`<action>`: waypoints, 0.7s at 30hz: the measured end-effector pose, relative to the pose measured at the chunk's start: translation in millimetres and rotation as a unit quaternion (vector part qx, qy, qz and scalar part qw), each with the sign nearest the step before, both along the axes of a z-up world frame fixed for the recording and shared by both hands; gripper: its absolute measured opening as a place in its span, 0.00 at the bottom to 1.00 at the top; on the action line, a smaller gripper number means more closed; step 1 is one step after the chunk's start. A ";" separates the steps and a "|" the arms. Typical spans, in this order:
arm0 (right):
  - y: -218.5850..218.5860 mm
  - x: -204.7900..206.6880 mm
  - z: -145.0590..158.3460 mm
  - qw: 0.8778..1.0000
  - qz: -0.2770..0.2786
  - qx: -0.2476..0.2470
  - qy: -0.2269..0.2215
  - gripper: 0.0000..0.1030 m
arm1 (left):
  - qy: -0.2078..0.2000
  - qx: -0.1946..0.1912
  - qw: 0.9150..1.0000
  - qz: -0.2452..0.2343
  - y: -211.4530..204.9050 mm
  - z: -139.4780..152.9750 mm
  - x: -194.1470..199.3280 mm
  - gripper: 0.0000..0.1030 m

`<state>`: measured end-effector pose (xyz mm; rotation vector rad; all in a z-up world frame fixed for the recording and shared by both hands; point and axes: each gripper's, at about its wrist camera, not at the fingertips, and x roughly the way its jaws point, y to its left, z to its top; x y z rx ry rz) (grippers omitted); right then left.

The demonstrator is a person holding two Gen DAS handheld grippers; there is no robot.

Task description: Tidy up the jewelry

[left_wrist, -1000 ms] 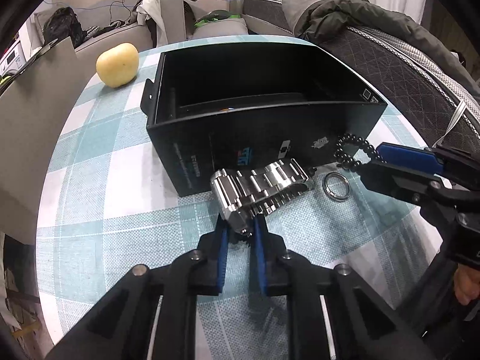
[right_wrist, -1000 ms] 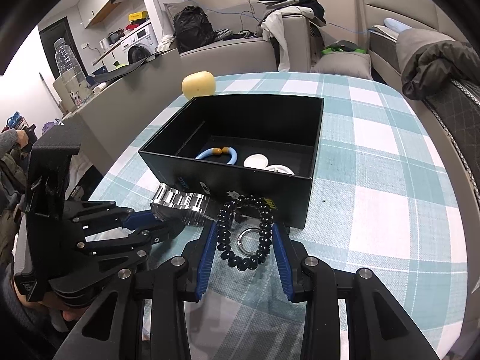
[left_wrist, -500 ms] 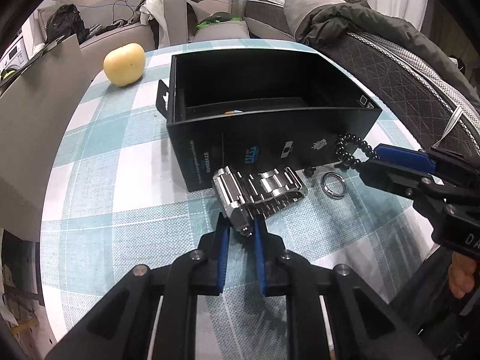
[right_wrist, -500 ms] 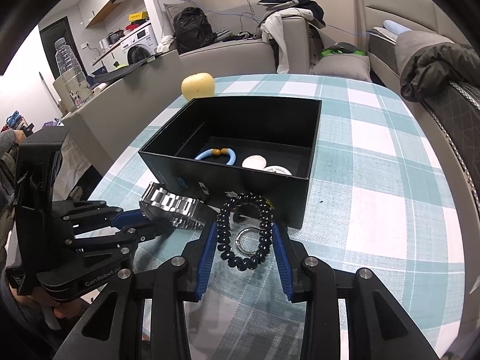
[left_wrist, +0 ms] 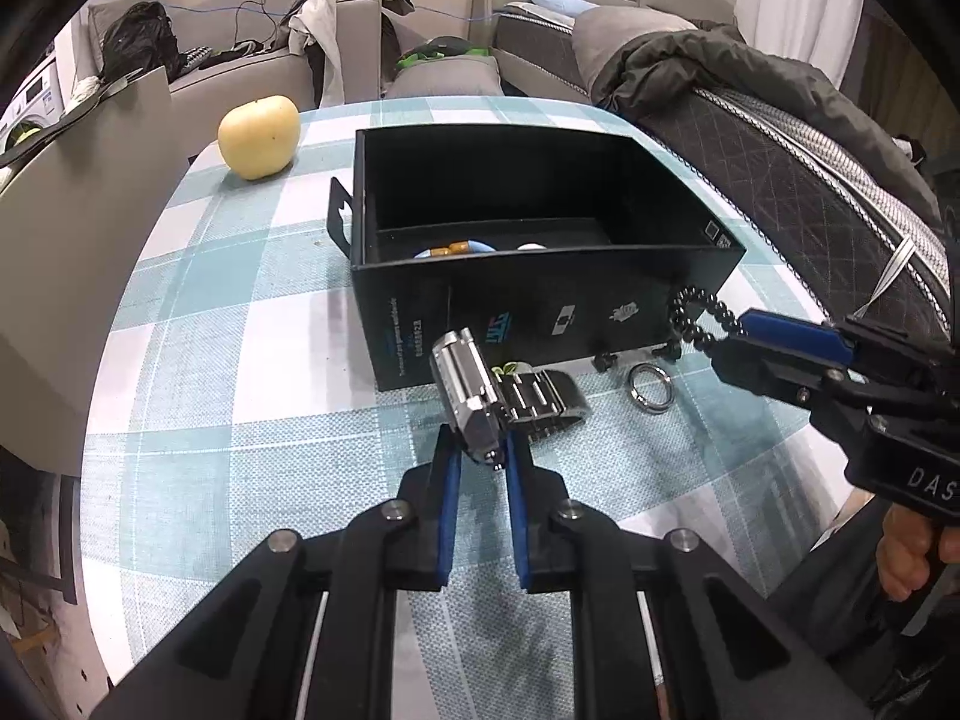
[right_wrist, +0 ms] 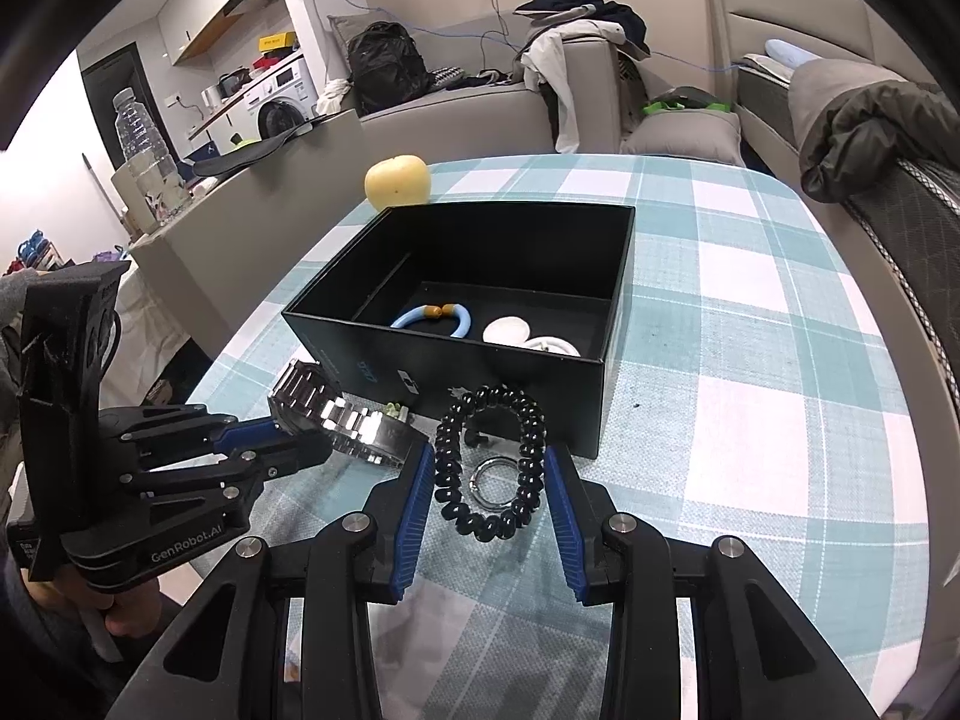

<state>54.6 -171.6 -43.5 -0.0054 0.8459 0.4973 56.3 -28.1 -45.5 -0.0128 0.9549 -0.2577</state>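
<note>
Steel watch (left_wrist: 480, 402) clamped between left gripper (left_wrist: 483, 456) pads, band trailing onto checked tablecloth (left_wrist: 210, 360) before black box (left_wrist: 540, 312). Bead bracelet (right_wrist: 489, 462) gripped by right gripper (right_wrist: 489, 480), above ring (right_wrist: 495, 480).

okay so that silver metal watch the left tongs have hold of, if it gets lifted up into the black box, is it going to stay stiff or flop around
The metal watch will probably flop: its linked band already bends where it lies. Solid steel-looking links suggest it is heavy for its size. The left tongs pinch only one polished end, so it may swing or slip on the way to the black box.
</note>
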 end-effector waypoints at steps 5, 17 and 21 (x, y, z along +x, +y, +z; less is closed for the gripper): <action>-0.4 -2.6 2.0 1.000 0.003 0.000 -0.003 0.35 | -0.004 -0.012 1.000 0.005 1.6 5.5 -1.3 0.09; 2.9 -11.1 10.3 1.000 0.005 0.000 -0.021 0.35 | -0.020 -0.016 1.000 0.014 5.4 13.6 -7.8 0.08; 4.9 -12.7 11.3 1.000 0.007 -0.001 -0.025 0.35 | -0.022 -0.017 0.999 0.019 6.6 11.8 -9.0 0.08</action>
